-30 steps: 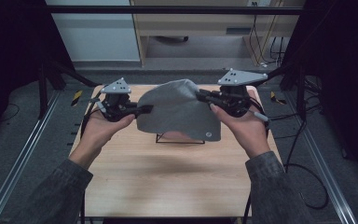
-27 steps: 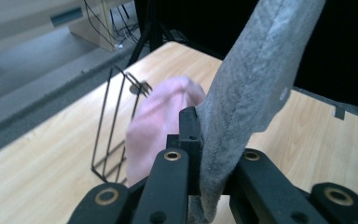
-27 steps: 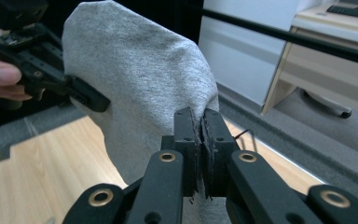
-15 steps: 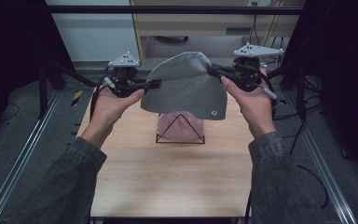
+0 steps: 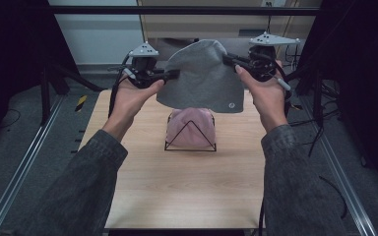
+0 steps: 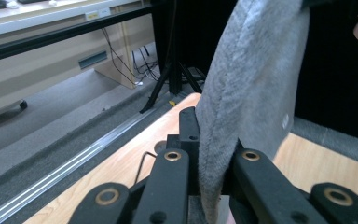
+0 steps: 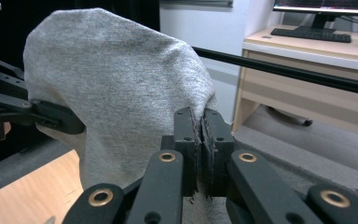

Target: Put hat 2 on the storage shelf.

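Observation:
A grey beanie [image 5: 199, 73] hangs in the air between the two grippers, its crown up and its brim down. My left gripper [image 5: 172, 74] is shut on the beanie's left edge, and the cloth [image 6: 251, 79] runs up from between its jaws [image 6: 212, 140]. My right gripper [image 5: 229, 59] is shut on the right edge, where its jaws [image 7: 201, 140] pinch the fabric [image 7: 121, 84]. The left gripper [image 7: 70, 123] also shows across the beanie in the right gripper view. Below the beanie a pink hat [image 5: 191, 125] sits on a black wire stand [image 5: 190, 146] on the wooden table [image 5: 177, 196].
A black frame bar [image 5: 187, 10] crosses above the table's far edge. A metal rail [image 5: 24, 167] runs along the floor on the left, and cables [image 5: 325, 128] hang at the right. A desk [image 7: 307, 84] stands beyond the table.
Both hands have raised the grey beanie and carried it toward the far side of the table. The pink hat on its stand, hidden before, is in plain sight.

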### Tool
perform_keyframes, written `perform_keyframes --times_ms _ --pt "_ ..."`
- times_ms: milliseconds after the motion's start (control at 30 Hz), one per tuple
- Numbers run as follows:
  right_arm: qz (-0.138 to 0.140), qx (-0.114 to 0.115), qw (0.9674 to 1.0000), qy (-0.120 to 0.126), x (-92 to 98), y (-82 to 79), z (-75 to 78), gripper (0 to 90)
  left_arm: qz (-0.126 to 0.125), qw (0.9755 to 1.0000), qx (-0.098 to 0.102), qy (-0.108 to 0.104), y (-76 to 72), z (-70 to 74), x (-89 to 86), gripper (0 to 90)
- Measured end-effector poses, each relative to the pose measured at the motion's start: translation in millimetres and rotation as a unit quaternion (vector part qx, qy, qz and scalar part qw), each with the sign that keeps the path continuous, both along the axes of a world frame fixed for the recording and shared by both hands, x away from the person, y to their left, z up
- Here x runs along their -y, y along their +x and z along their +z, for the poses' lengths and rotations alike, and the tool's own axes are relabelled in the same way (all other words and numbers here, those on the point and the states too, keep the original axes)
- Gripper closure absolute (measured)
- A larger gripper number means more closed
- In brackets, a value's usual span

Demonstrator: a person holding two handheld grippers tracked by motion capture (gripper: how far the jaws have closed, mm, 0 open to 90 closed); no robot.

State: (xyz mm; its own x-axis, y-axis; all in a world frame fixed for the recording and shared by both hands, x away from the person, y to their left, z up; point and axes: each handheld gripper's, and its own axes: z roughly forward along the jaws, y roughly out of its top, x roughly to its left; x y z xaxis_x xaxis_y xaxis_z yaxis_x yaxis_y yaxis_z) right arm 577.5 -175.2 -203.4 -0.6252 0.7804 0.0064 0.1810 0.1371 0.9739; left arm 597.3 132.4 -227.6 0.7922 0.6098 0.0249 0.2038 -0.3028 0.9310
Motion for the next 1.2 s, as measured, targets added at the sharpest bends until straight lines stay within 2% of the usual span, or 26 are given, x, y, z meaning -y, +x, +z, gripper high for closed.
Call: perform_keyframes --times_ms 133,167,333,400,500,633,800,933,1200 --pt "-0.011 0.006 0.9999 0.006 -1.6 9.0 -2.4 86.2 0.007 0.9999 0.009 0.004 5.7 2.1 1.6 86.5" --pt "-0.012 0.007 0.9999 0.008 -1.4 10.0 -2.6 86.2 0.011 0.9998 0.014 0.011 6.1 3.7 1.5 86.5" --pt "-0.016 0.011 0.9995 0.024 0.9 15.0 -3.3 86.2 0.018 0.9997 0.014 0.001 7.9 9.6 0.9 86.5" --pt "-0.019 0.009 0.9994 0.027 1.3 16.7 -4.6 86.2 0.022 0.9994 0.020 0.016 6.9 9.3 2.7 86.5" --pt "-0.021 0.006 0.9994 0.026 0.1 21.3 -10.3 86.2 0.026 0.9992 0.020 0.023 10.2 4.3 3.4 86.5" --pt "-0.026 -0.006 0.9994 0.022 -3.6 32.0 -22.7 86.2 0.033 0.9993 0.013 0.013 21.9 -5.1 1.1 86.5" --pt "-0.031 -0.009 0.9993 0.021 -5.4 42.2 -32.4 86.2 0.036 0.9990 0.011 0.022 33.5 -20.0 2.0 86.5" --pt "-0.032 -0.017 0.9991 0.020 -6.3 51.7 -43.3 86.1 0.041 0.9990 0.008 0.018 40.8 -31.0 1.9 86.5" --pt "-0.029 -0.036 0.9988 0.014 -8.1 56.6 -67.5 86.1 0.043 0.9987 -0.010 0.026 48.0 -55.4 -0.1 86.5"
